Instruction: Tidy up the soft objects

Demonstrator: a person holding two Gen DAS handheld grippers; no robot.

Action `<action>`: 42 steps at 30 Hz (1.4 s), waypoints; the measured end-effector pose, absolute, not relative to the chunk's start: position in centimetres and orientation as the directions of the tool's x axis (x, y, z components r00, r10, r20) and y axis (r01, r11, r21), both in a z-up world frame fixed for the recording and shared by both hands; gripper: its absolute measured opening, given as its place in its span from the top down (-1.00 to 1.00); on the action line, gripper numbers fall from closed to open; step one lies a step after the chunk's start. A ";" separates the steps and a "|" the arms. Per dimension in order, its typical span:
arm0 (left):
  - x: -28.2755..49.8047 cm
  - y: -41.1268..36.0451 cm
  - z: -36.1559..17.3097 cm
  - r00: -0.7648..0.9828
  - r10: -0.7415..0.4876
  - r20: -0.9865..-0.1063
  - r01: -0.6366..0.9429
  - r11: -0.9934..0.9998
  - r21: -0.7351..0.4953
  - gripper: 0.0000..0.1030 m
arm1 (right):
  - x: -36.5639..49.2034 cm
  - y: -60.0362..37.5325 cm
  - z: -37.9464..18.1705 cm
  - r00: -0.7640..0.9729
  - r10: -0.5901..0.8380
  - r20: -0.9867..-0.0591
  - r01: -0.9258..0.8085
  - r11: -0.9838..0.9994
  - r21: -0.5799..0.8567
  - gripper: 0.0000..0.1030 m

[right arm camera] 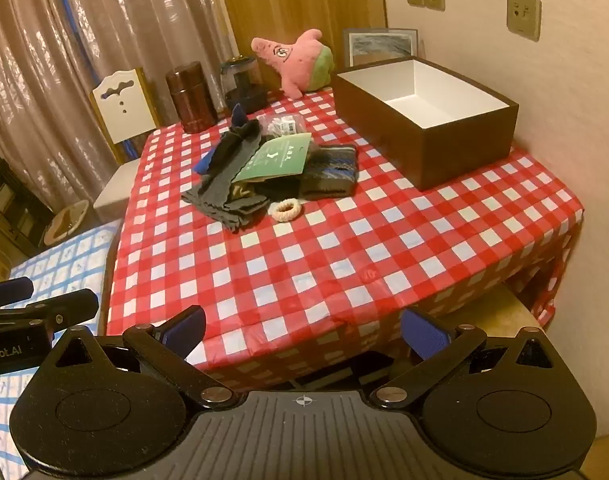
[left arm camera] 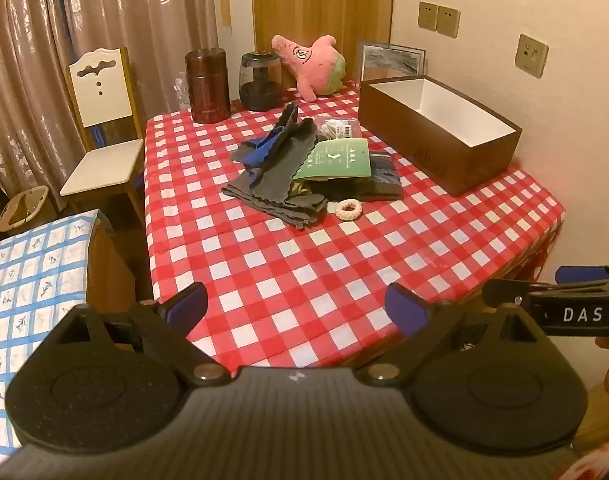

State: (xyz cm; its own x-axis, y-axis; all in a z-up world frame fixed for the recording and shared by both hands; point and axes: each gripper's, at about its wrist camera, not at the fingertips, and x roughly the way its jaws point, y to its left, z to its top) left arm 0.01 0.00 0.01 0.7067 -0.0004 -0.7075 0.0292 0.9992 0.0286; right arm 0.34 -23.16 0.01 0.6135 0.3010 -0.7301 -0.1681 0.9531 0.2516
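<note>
Both our claws are spread wide with nothing between the pads; the left claw [left arm camera: 296, 308] and right claw [right arm camera: 302, 330] hang over the near edge of the table [left arm camera: 324, 280], tilted down toward it, well apart from anything soft; each one peeks into the other's view at the side. Further out, mid-table, sits the pile [left arm camera: 288, 168]: grey cloths with a bit of blue, a green-carded sock pack [right arm camera: 278, 158], dark folded stuff under it, and a cream scrunchie [right arm camera: 286, 210] just beside the near edge of the heap. Beyond that on the right is the open box [right arm camera: 424, 152], looking empty from here; a pink plush [right arm camera: 294, 60] leans at the back near two jars. So we reckon nothing's sorted yet, this is the approach; next move probably means reaching forward to the pile, pinching one loose piece like the scrunchie, and carrying it to the box.
</note>
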 end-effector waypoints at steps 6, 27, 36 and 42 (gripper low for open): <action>0.0 0.0 0.0 0.707 -0.002 -0.708 0.029 0.999 0.026 -0.84 | 0.5 -22.9 -0.1 0.611 0.299 -0.733 -0.167 0.954 0.249 -1.00; 0.0 0.0 0.0 0.703 -0.012 -0.711 0.031 0.999 0.014 -0.84 | 0.8 -22.4 -0.1 0.610 0.296 -0.735 -0.168 0.955 0.245 -1.00; 0.0 0.0 0.0 0.703 -0.013 -0.711 0.031 0.999 0.012 -0.84 | 0.8 -22.3 -0.1 0.611 0.294 -0.735 -0.169 0.956 0.242 -1.00; 0.0 0.0 0.0 0.703 -0.015 -0.711 0.032 0.999 0.010 -0.84 | 0.9 -22.3 -0.1 0.610 0.294 -0.736 -0.168 0.956 0.243 -1.00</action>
